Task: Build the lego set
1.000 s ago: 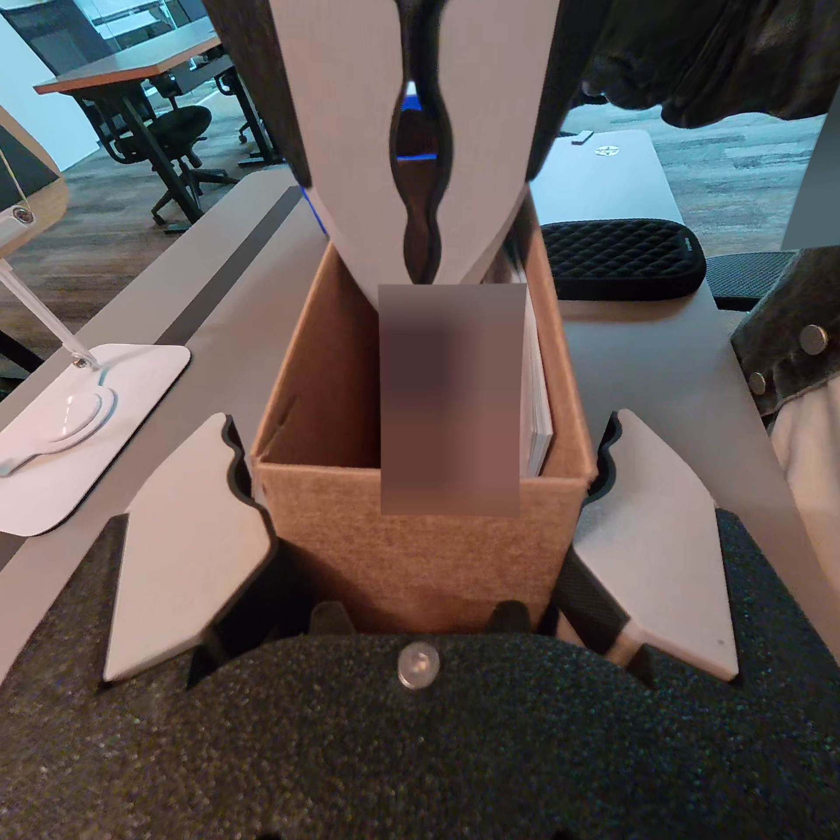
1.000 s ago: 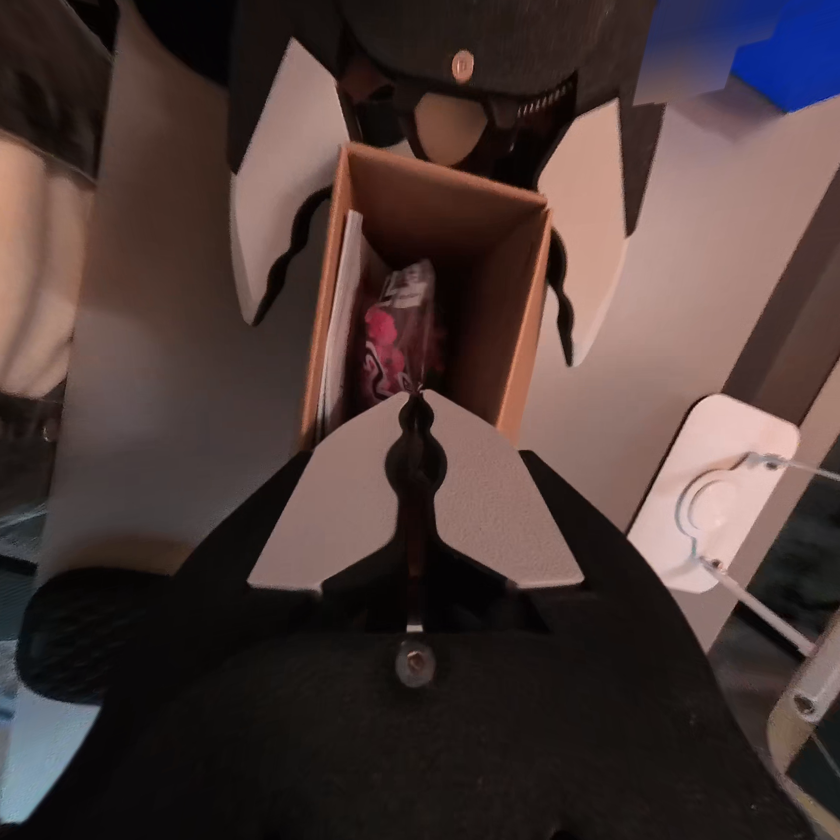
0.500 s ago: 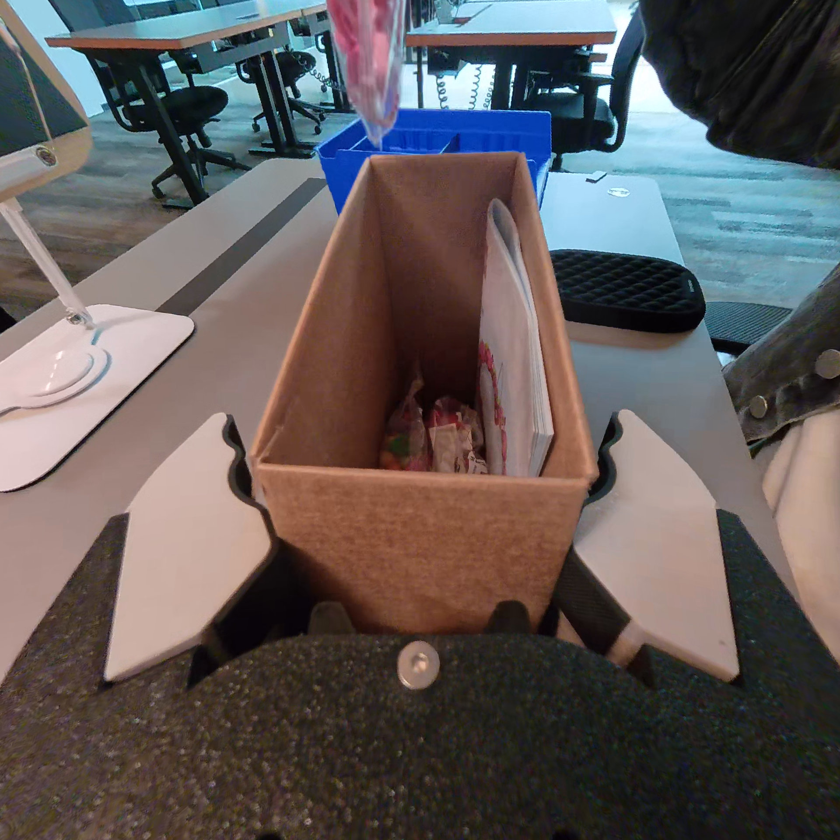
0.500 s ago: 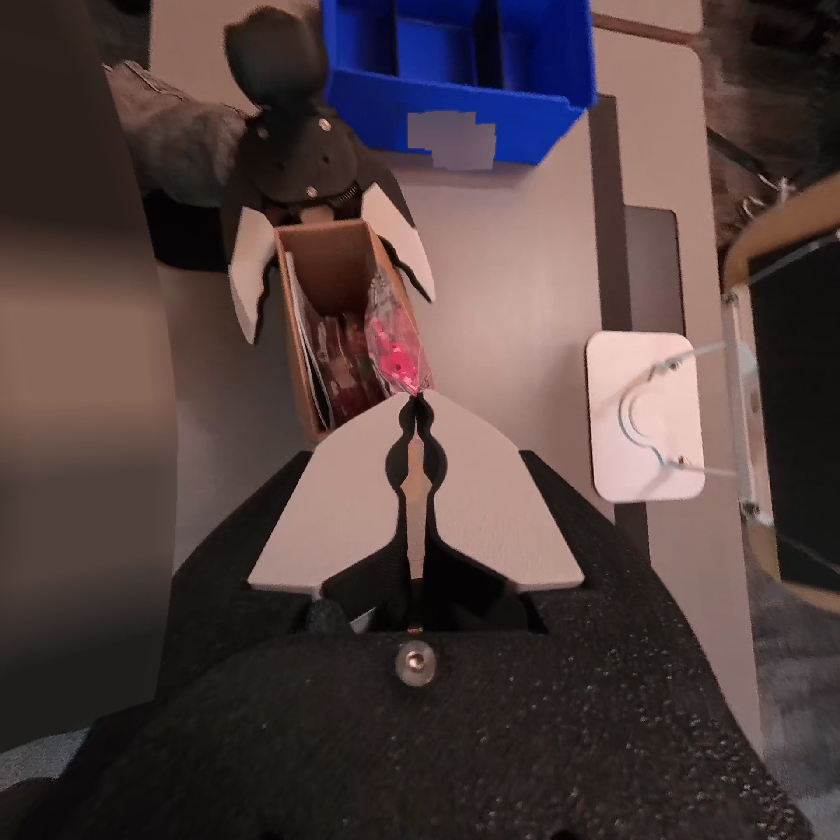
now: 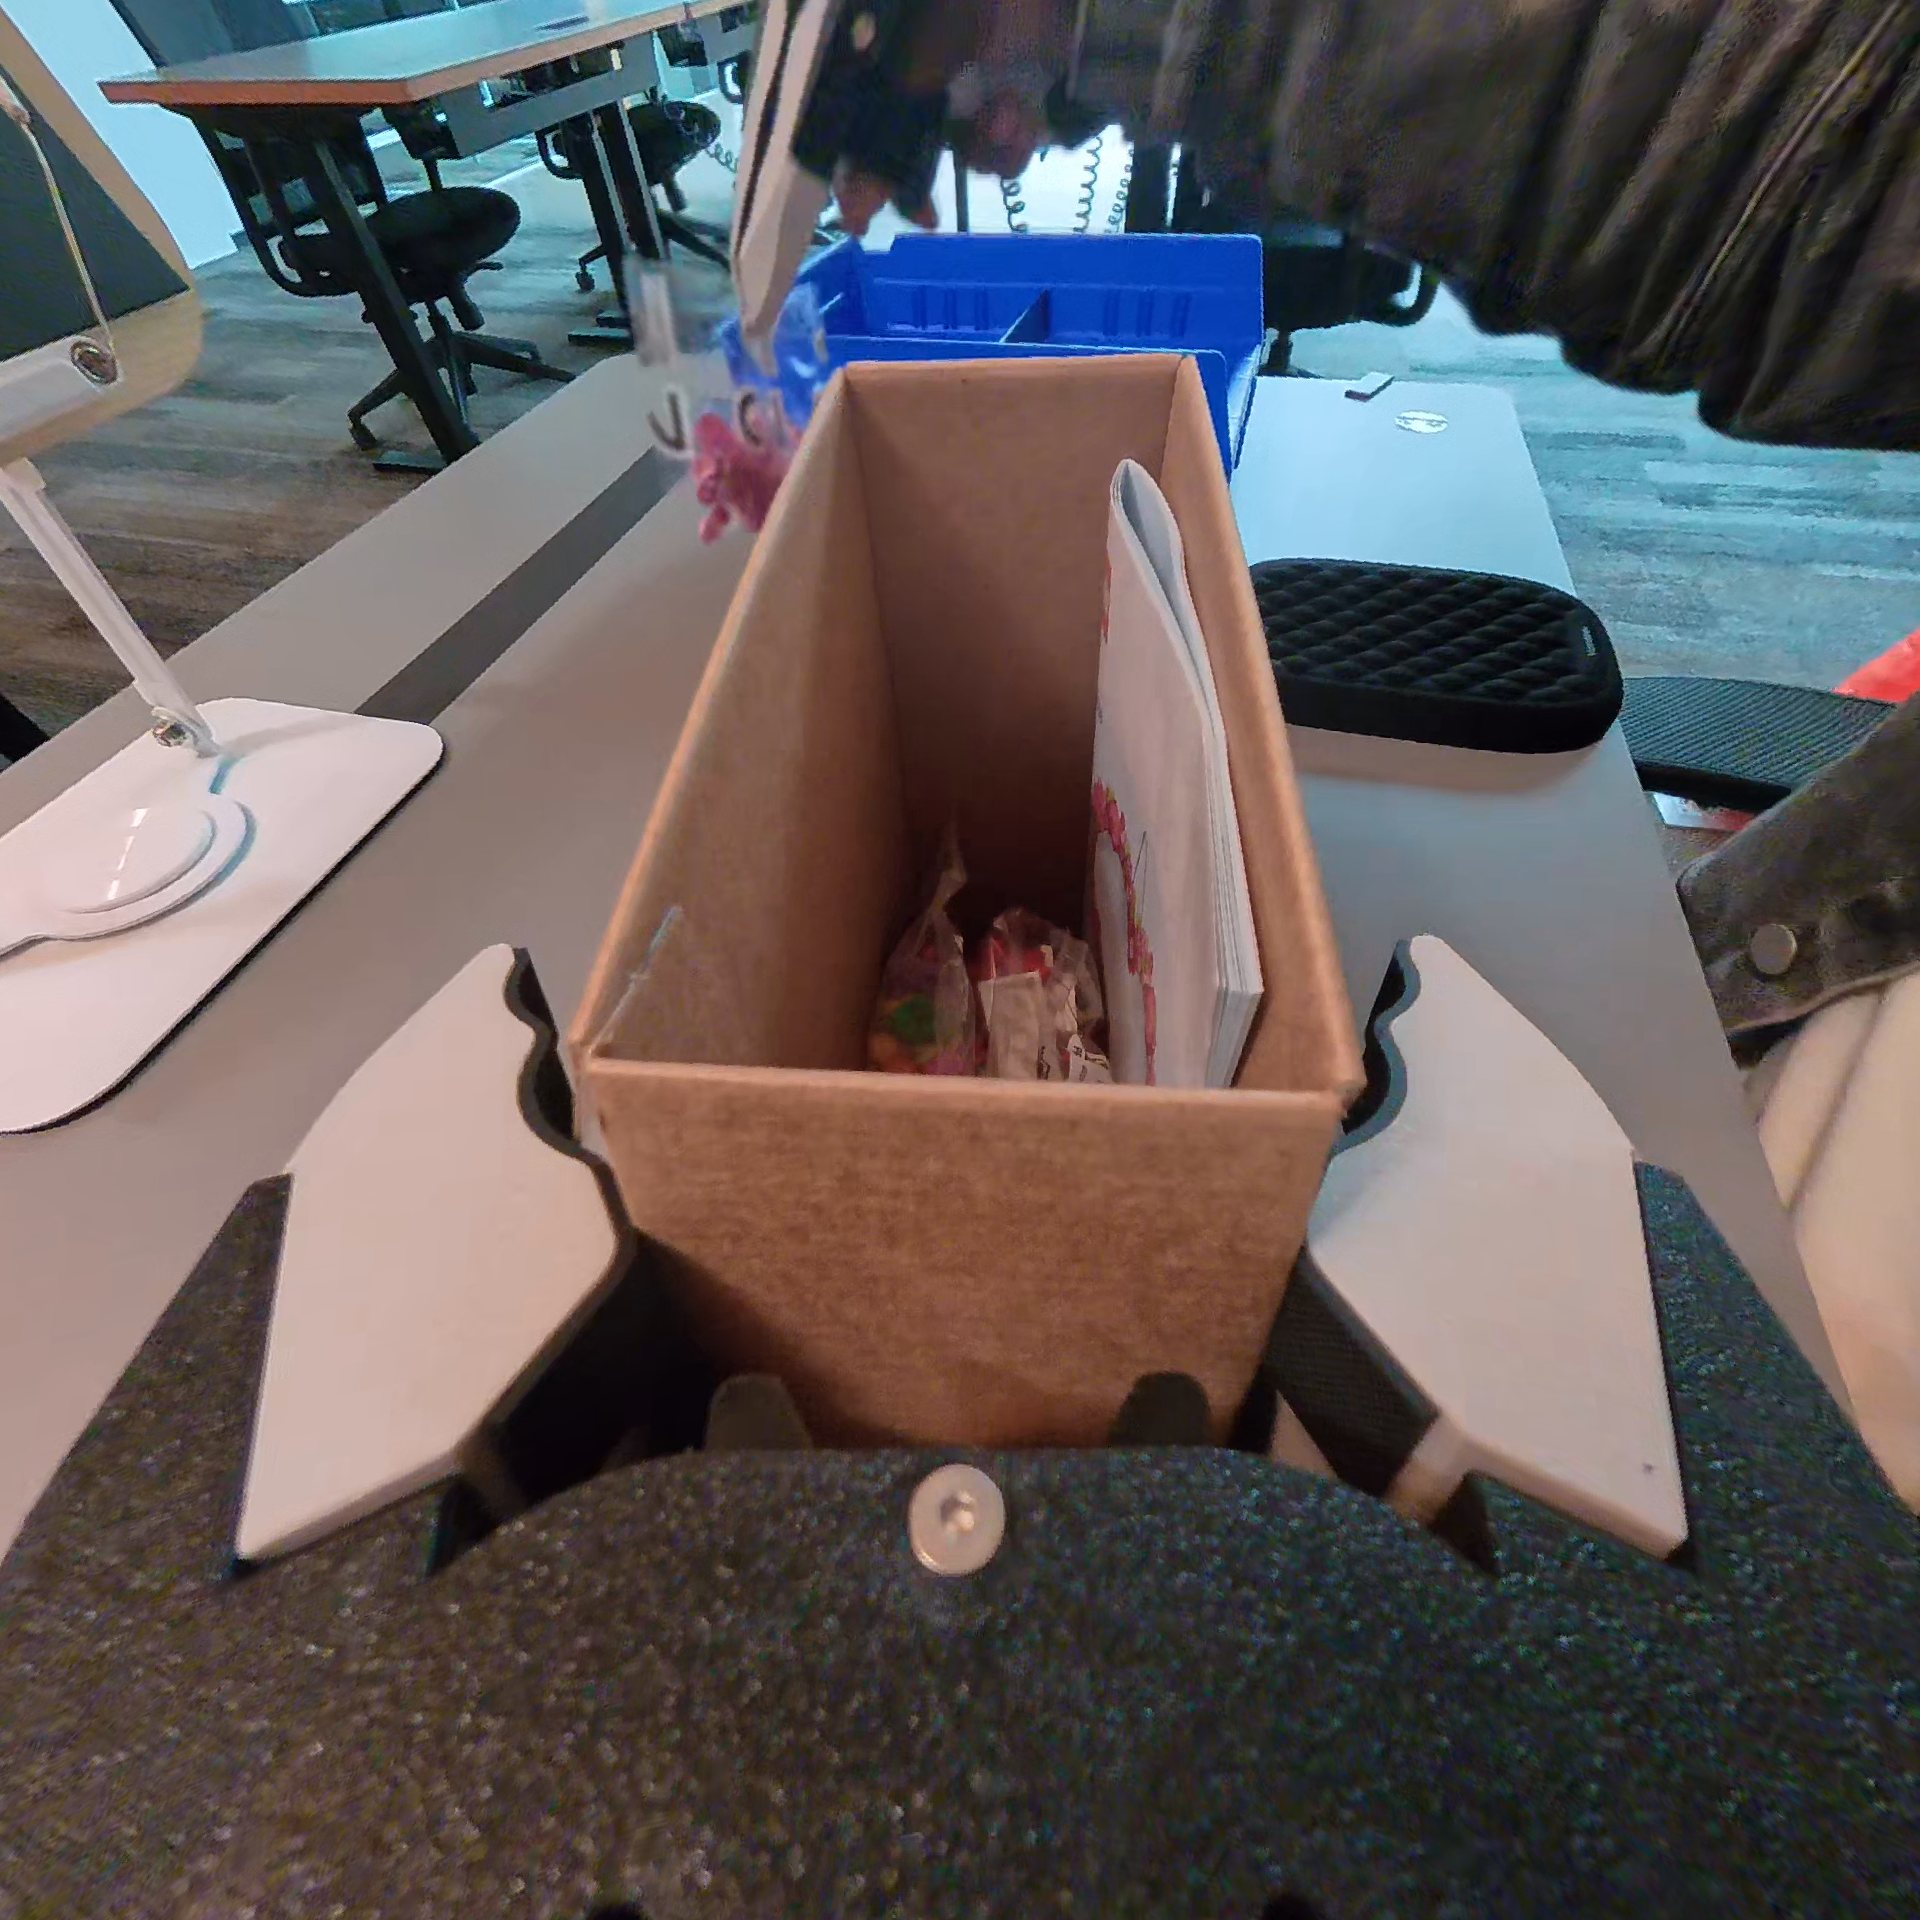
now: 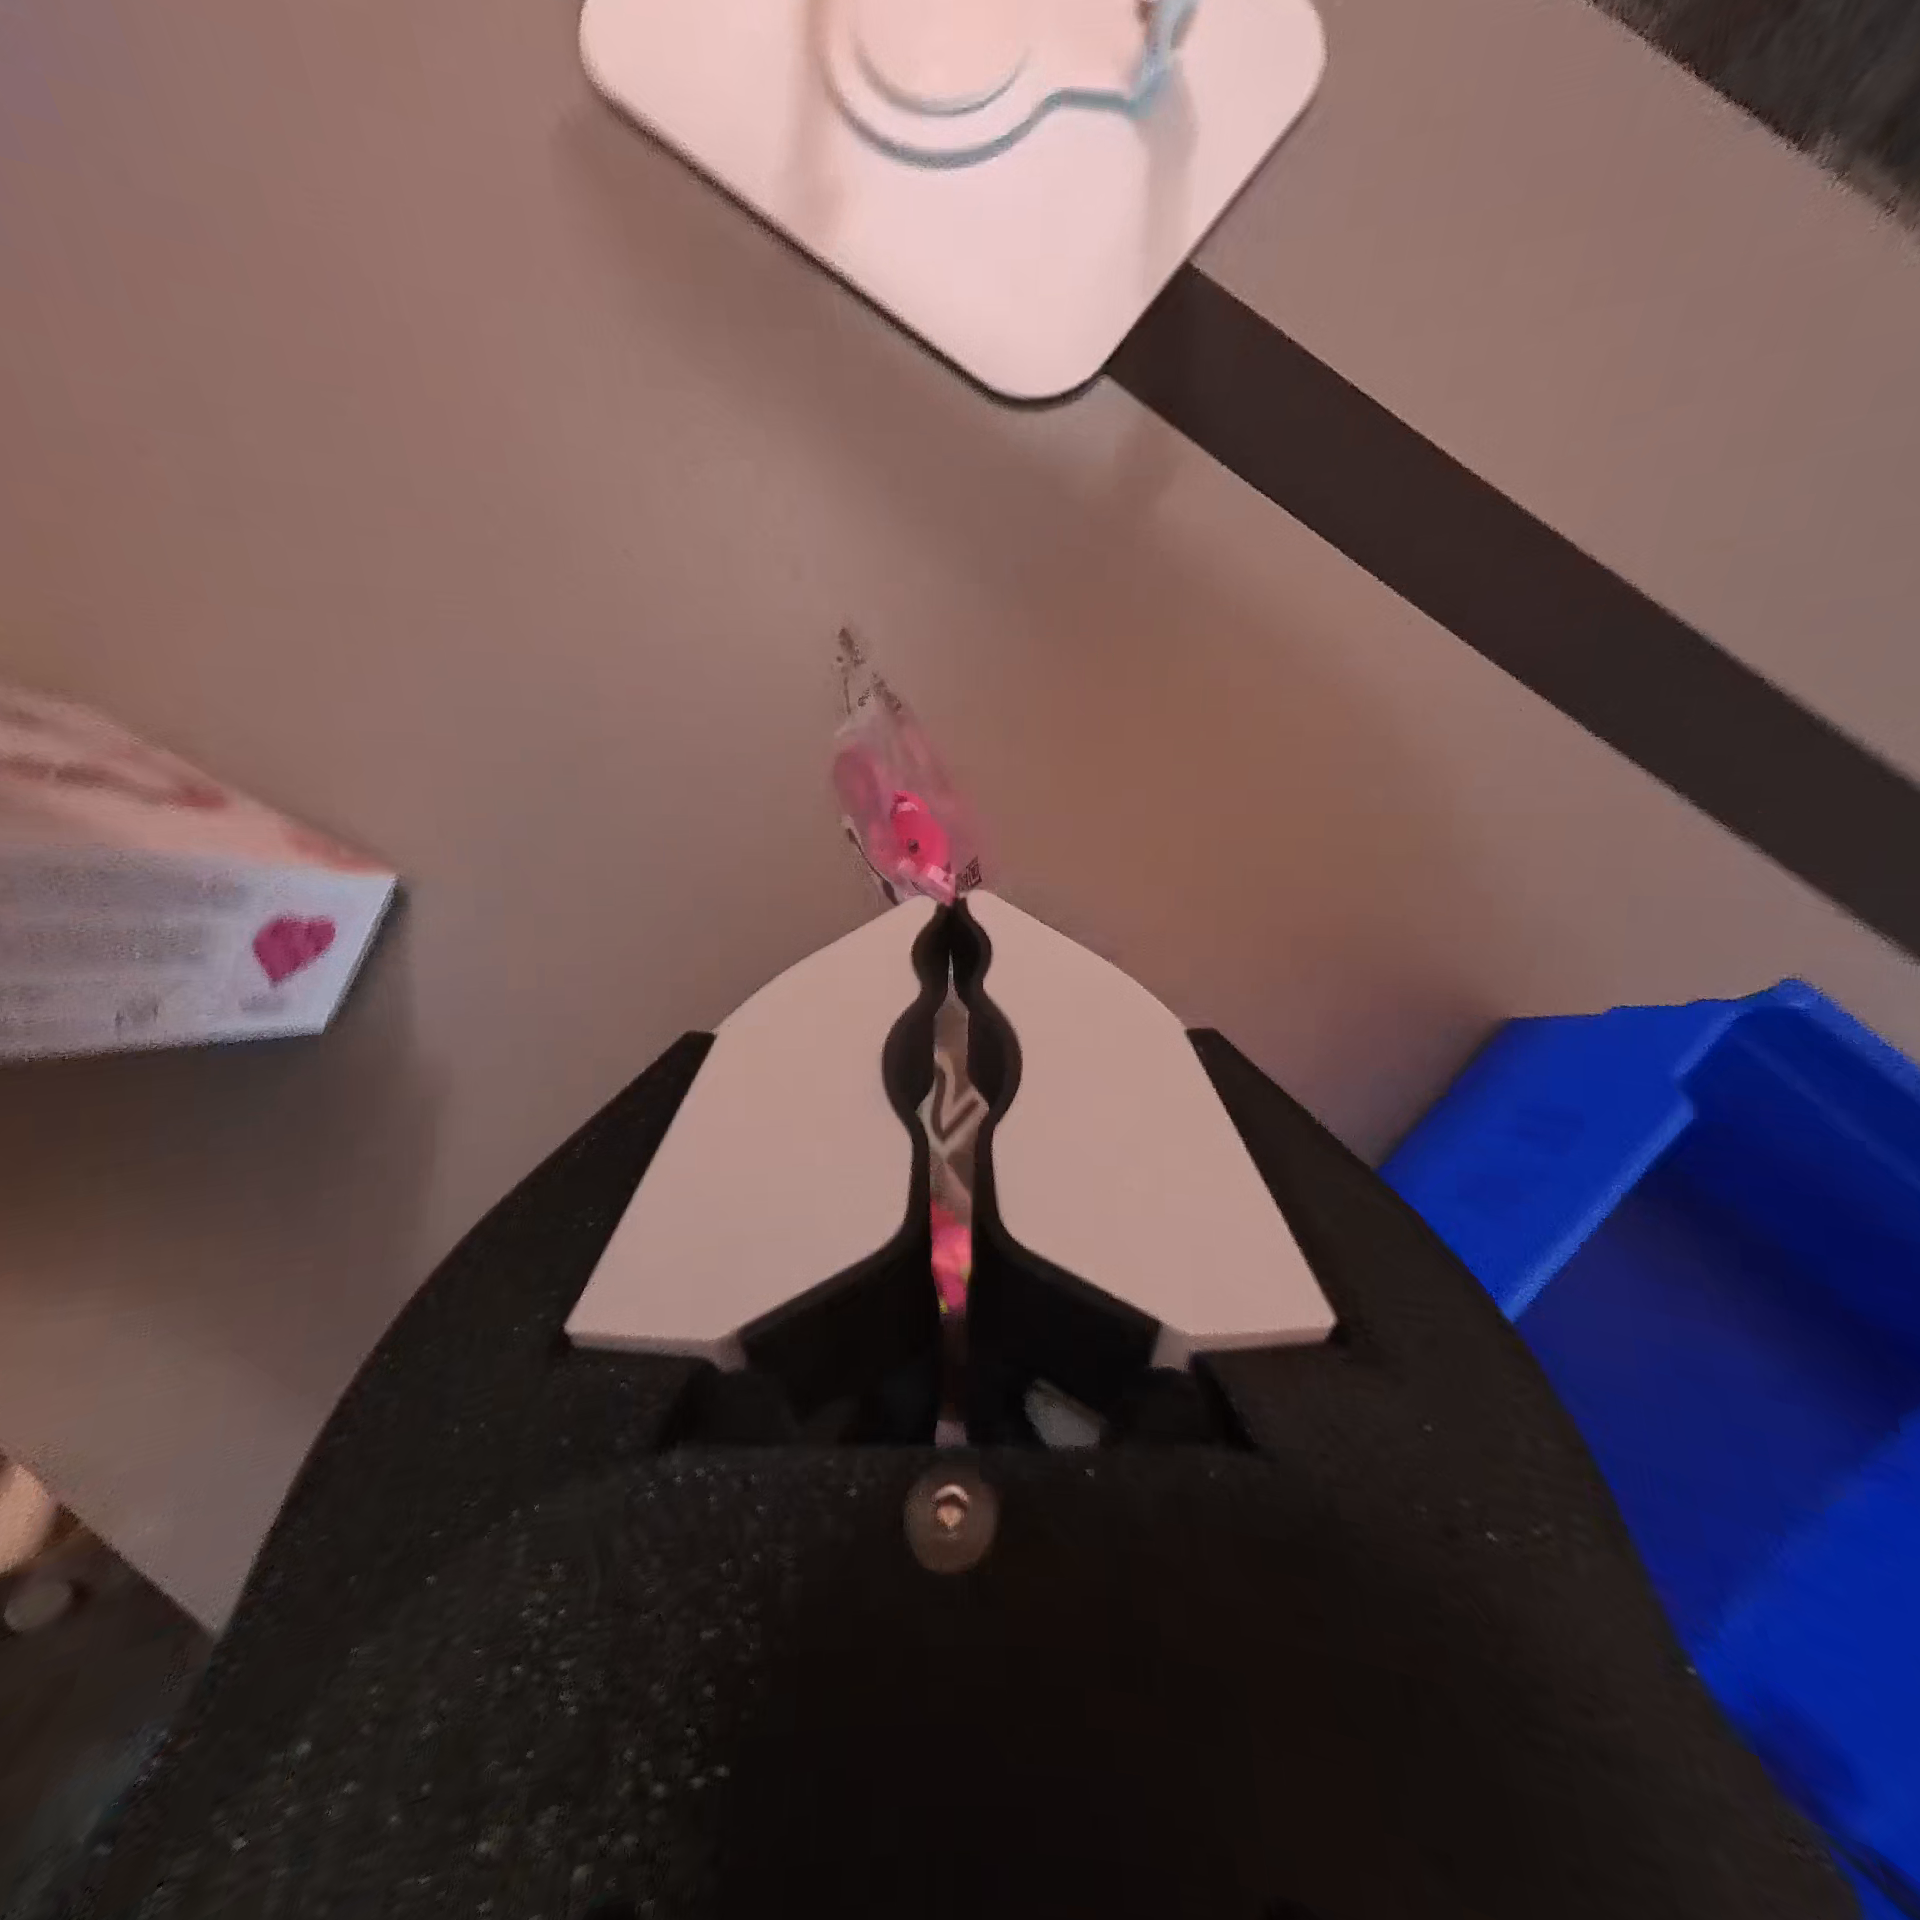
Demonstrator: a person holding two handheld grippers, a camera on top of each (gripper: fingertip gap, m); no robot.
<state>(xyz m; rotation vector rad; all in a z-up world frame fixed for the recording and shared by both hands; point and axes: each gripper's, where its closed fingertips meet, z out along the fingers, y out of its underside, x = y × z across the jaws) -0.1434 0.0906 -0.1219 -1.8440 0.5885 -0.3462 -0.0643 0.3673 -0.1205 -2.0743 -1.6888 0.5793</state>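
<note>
My left gripper (image 5: 956, 951) is closed against both sides of an open brown cardboard box (image 5: 966, 1226) standing on the grey table. Inside the box are small bags of pieces (image 5: 977, 1008) and a white booklet (image 5: 1164, 831) leaning on the right wall. My right gripper (image 6: 951, 909) is shut on a clear bag of pink pieces (image 6: 899, 821) and holds it above bare table. In the left wrist view that gripper (image 5: 769, 260) and the hanging bag (image 5: 727, 457) are beyond the box's far left corner.
A blue bin (image 5: 1039, 301) stands behind the box and also shows at the right of the right wrist view (image 6: 1714, 1247). A white stand base (image 5: 156, 862) lies to the left, a black wrist pad (image 5: 1434, 655) to the right. A person's jacket sleeve (image 5: 1558, 156) hangs above. Some 30 centimetres of space lies between my two pairs of fingers.
My right gripper has lifted the bag of pink pieces out of the box and carried it left, over the table. My left gripper and the box have not moved.
</note>
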